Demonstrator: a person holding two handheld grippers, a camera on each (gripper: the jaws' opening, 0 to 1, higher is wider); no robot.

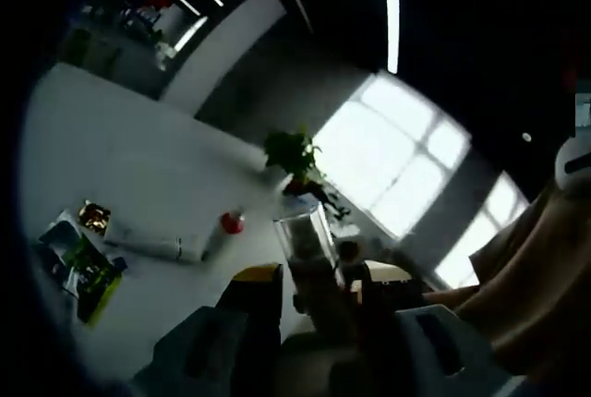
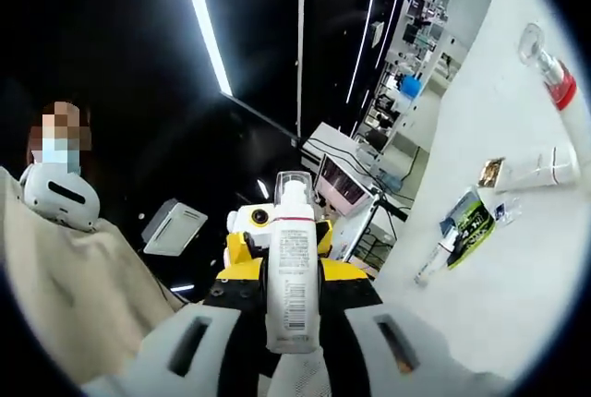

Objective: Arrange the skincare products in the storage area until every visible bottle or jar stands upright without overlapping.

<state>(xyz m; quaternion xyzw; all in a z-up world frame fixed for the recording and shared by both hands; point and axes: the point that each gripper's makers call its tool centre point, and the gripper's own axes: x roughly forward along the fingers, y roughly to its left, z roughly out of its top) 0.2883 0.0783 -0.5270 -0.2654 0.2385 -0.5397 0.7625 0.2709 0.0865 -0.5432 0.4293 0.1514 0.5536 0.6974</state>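
The right gripper (image 2: pixel 294 360) is clenched on a white bottle (image 2: pixel 293 277) with a clear cap, label facing the camera, held up in the air well off the table (image 2: pixel 517 258). Just past it in the right gripper view sits the yellow and black left gripper (image 2: pixel 277 268), close to or touching the bottle's far side. In the left gripper view the same bottle (image 1: pixel 309 249) shows dark against the windows, rising between that view's own jaws; the left gripper (image 1: pixel 319 351) looks closed on or close about it, but the shadow is too deep to be sure.

The main risk is judged to be the handover: if both grippers pull or twist at once, the smooth bottle could slip or tilt out of the pads and fall onto the table, knocking what lies there. Releasing one side before the other has a firm hold would have the same result. Both cameras are steeply rolled, so setting the bottle down truly upright will need care.

On the table a white tube (image 1: pixel 157 246) lies on its side with a red-capped bottle (image 1: pixel 231 222) just beside its end, toward the far edge. Nearer the left edge lie a green packet (image 1: pixel 88 272) and a small gold sachet (image 1: pixel 93 217). A potted plant (image 1: pixel 295 162) stands at the far corner. A person in a beige garment (image 2: pixel 74 277) stands close by. None of these blocks the bottle now; the lying tube is not yet upright.
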